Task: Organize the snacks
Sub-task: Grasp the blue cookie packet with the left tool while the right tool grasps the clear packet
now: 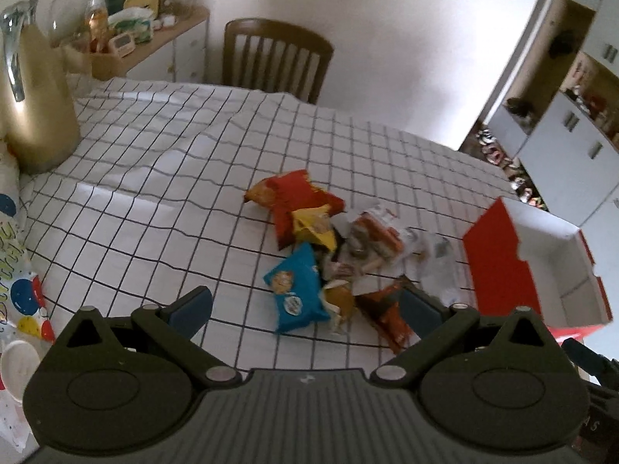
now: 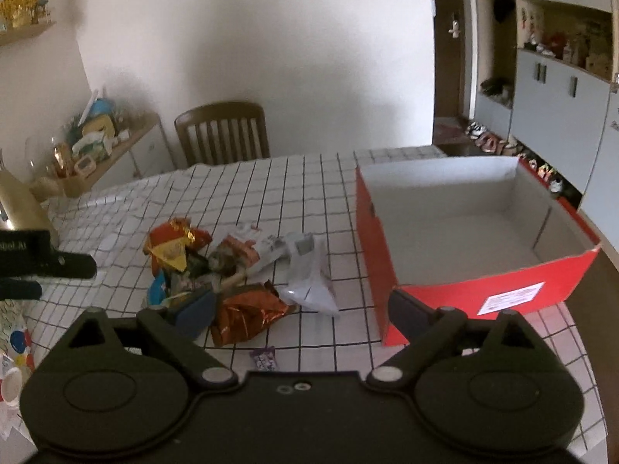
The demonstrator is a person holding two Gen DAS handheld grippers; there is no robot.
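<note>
A heap of snack packets lies on the checked tablecloth (image 1: 154, 201): a red bag (image 1: 298, 197), a yellow one (image 1: 313, 228), a blue bag (image 1: 296, 290) and an orange foil bag (image 2: 247, 309). A white packet (image 2: 309, 286) and a small purple sweet (image 2: 265, 359) lie beside them. To the right of the heap stands an open red box (image 2: 445, 297) with a white inside that holds nothing. My left gripper (image 1: 305, 309) hangs open over the blue bag. My right gripper (image 2: 301, 309) is open above the foil bag, its right finger close to the box corner. Neither touches a packet.
A gold jug (image 1: 35, 108) stands at the table's far left, with balloon-print party ware (image 1: 19, 297) near the left edge. A wooden chair (image 1: 274, 58) is behind the table, beside a cluttered sideboard (image 1: 127, 27). Grey cupboards (image 2: 561, 96) line the right wall.
</note>
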